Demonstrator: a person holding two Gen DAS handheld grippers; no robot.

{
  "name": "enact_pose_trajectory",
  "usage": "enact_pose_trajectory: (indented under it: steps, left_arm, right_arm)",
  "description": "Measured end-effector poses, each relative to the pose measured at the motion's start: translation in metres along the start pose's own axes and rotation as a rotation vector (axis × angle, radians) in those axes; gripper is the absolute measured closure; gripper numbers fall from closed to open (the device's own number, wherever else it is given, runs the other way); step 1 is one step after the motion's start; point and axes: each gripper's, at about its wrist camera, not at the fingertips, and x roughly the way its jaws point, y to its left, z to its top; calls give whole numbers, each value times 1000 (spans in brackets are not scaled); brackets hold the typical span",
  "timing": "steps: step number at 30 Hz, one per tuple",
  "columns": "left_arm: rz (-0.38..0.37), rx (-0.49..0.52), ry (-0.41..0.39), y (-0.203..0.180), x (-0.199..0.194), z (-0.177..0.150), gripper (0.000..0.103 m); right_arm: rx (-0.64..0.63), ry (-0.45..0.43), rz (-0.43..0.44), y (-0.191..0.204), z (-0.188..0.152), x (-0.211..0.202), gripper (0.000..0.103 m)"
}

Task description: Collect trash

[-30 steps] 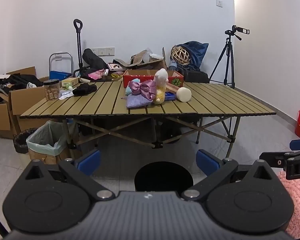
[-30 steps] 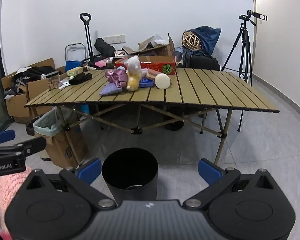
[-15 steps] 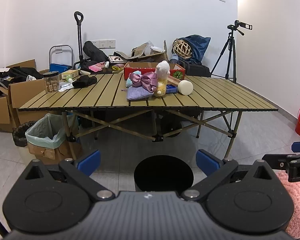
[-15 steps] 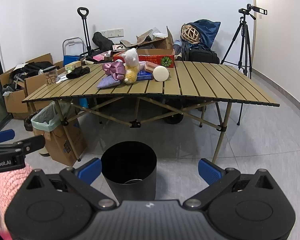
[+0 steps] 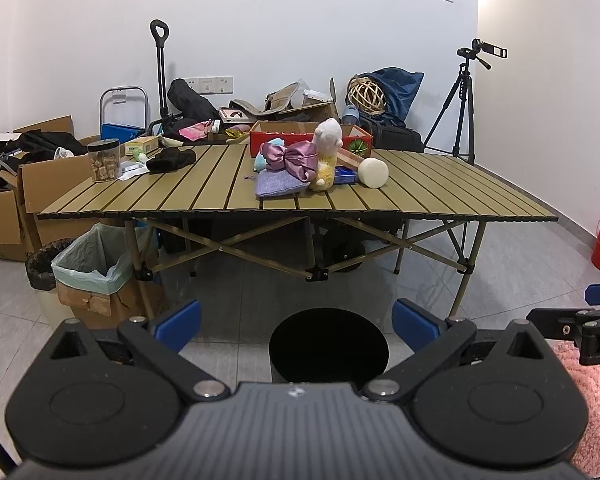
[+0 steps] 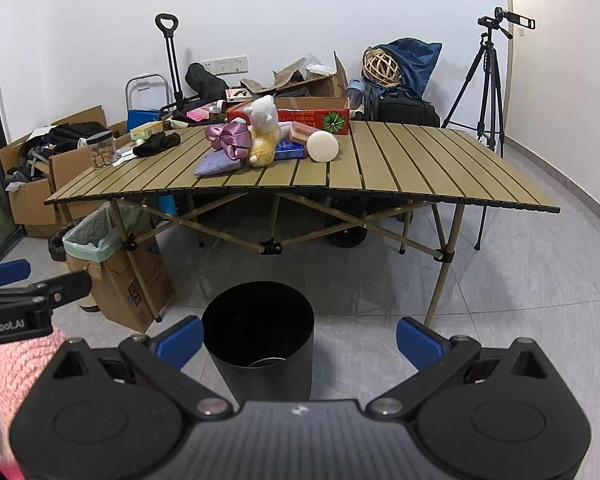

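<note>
Black bin [image 6: 260,336] on floor; both grippers' jaws wide, empty.

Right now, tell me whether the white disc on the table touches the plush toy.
Apart. In the right wrist view the white disc stands right of the plush toy, with a blue flat item showing in the gap between them.

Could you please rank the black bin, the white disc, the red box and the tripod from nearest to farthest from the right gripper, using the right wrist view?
1. Black bin: on the floor, just ahead of the open right gripper.
2. White disc: on the table, mid-depth.
3. Red box: at the table's far edge, behind the disc.
4. Tripod: by the back wall, far right.
</note>
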Motion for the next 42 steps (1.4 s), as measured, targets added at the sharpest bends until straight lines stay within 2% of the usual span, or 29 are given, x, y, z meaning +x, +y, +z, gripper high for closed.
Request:
enact_pose_trajectory:
  steps: [42]
  left_arm:
    - [-2, 2, -12, 0, -3, 0, 0]
  right_arm:
    - [-7, -20, -5, 0, 1, -9, 0]
